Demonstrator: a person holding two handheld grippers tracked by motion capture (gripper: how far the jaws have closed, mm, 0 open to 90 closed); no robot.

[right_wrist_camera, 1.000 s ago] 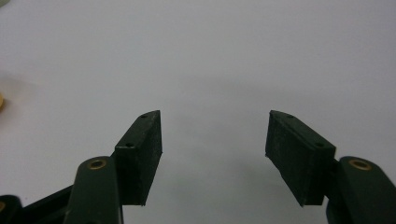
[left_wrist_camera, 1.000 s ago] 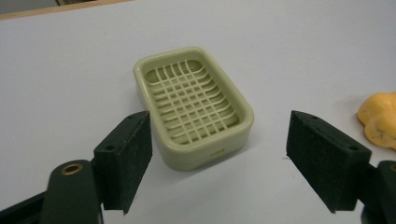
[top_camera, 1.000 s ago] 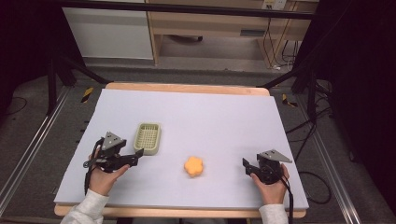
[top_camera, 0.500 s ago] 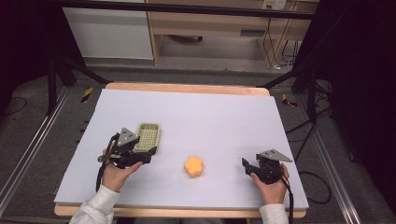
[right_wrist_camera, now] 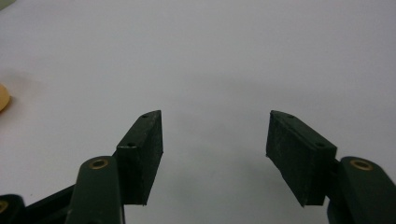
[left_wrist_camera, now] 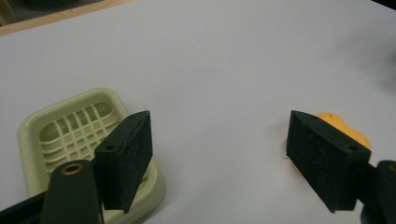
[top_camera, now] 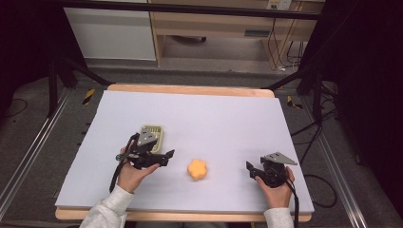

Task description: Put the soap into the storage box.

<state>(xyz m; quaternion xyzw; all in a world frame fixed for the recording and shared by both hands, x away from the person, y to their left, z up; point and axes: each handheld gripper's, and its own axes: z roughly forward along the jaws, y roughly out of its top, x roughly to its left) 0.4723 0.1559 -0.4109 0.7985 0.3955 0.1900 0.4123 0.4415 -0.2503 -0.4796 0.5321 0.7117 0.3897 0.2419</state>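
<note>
The left hand-held gripper point(top_camera: 167, 154), wide open and empty, has slid from the soap dish point(top_camera: 153, 134) toward the orange soap point(top_camera: 196, 169) at three o'clock, likely its next pickup.

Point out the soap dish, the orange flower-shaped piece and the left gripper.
soap dish point(left_wrist_camera: 77, 126): left gripper view, on its slatted inner grid.
orange flower-shaped piece point(top_camera: 196, 169): high view, on the middle of its top.
left gripper point(top_camera: 167, 155): high view, midway between its open fingers.
</note>
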